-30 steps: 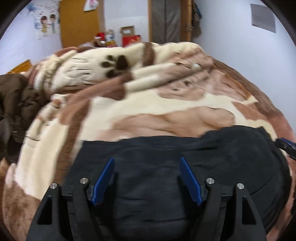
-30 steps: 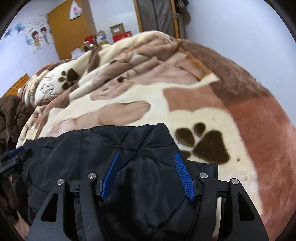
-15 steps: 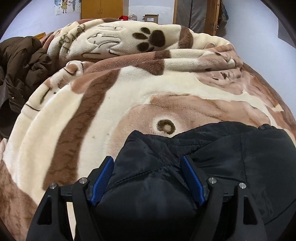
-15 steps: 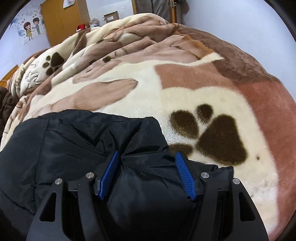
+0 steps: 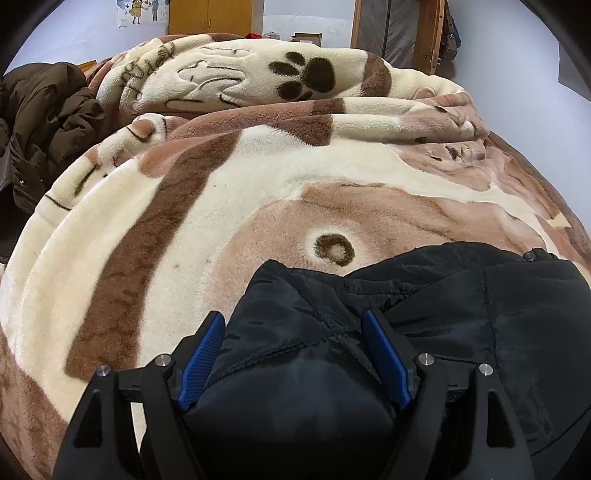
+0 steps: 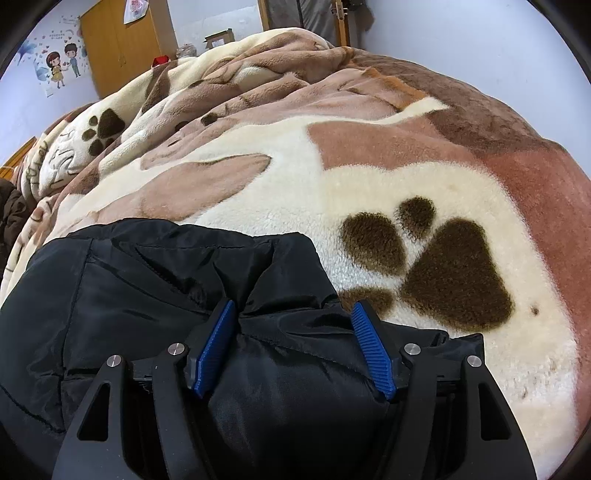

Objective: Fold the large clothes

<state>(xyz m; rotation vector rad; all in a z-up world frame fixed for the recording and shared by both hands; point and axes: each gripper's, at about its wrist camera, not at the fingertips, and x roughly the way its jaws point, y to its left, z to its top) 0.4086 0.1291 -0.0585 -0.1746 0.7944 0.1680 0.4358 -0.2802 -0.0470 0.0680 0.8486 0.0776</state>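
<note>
- My left gripper (image 5: pixel 293 354) and right gripper (image 6: pixel 293 345), jaws just easing apart, hold bunched jacket (image 5: pixel 461 314) corners.
- Puffy, slick, light: I'd grip seams.

Our two wrist cameras tilt down, close over puffy black padded jacket (image 5: pixel 461 314) (image 6: pixel 122 295) on plush cream-and-brown paw-print blanket (image 5: pixel 221 206) (image 6: pixel 369 155); both face orange wooden wardrobe (image 5: pixel 210 16) (image 6: pixel 122 44) at far wall.
</note>
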